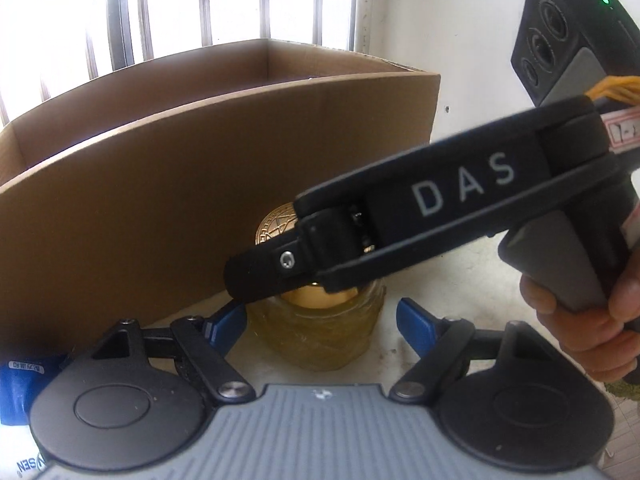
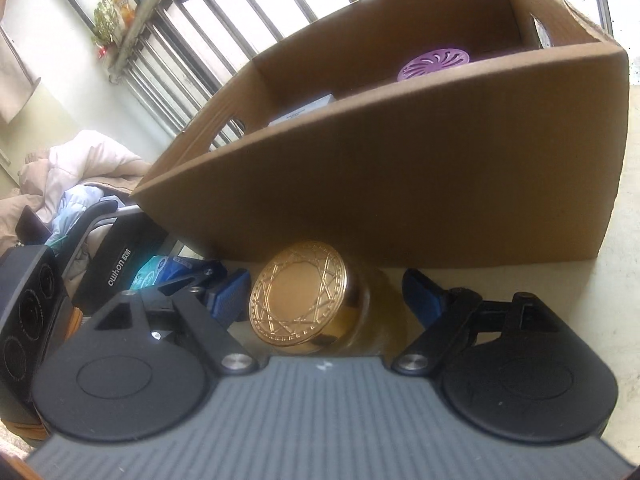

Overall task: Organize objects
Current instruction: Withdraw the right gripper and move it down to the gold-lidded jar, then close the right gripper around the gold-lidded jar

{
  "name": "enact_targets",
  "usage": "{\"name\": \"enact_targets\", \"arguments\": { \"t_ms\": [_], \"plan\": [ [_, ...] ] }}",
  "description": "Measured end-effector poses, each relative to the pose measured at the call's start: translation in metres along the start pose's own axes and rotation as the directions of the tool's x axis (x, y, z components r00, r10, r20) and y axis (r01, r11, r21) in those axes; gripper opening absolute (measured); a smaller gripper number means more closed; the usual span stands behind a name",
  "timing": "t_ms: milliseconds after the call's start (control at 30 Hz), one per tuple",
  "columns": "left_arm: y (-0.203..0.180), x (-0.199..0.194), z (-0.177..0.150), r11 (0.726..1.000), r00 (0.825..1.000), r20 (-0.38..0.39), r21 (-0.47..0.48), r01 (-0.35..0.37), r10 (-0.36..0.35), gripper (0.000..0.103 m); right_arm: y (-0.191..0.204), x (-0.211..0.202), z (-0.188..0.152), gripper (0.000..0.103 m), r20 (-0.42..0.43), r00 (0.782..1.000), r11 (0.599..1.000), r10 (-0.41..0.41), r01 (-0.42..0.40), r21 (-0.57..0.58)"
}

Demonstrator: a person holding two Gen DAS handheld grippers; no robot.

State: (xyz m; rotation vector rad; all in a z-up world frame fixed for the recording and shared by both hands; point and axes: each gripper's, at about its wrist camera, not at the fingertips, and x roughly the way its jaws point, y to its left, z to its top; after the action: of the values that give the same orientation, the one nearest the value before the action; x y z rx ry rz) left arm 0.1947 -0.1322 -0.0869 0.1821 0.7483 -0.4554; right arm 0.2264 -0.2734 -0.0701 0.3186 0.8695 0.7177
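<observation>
Glass jar (image 1: 320, 332): yellowish and clear, with a gold lid (image 2: 298, 294) embossed with a star pattern; it stands on the pale tabletop (image 1: 460, 272) just in front of the near wall of the cardboard box.
Jar position: between the blue-padded fingers of both grippers, outside the box.
Left gripper (image 1: 320, 320): jaws spread apart on either side of the jar body, pads not pressing the glass.
Right gripper (image 2: 324, 292): jaws wide apart around the lid, a gap showing on each side; in the left wrist view its black finger crosses the jar's neck from the right.
Right hand (image 1: 580, 320): wrapped around the grey handle of that gripper at the right edge.
Cardboard box (image 1: 168, 184): brown and open-topped, just beyond the jar, with barred windows behind it.
Box contents: a purple round vented lid (image 2: 436, 65) toward the far right and a white packet (image 2: 302, 111) toward the left.
Left of jar: a blue packet (image 2: 160, 274) lies near the box's left corner.
</observation>
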Motion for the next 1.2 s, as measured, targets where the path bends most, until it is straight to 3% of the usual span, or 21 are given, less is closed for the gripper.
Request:
{"name": "enact_targets", "arguments": {
  "t_ms": [1200],
  "plan": [
    [-0.058, -0.088, -0.093, 0.995, 0.996, 0.011, 0.018, 0.093, -0.093, 0.082, 0.043, -0.023, -0.058, 0.086, -0.020, 1.000, 0.995, -0.016, 0.018, 0.099]
  ]
}}
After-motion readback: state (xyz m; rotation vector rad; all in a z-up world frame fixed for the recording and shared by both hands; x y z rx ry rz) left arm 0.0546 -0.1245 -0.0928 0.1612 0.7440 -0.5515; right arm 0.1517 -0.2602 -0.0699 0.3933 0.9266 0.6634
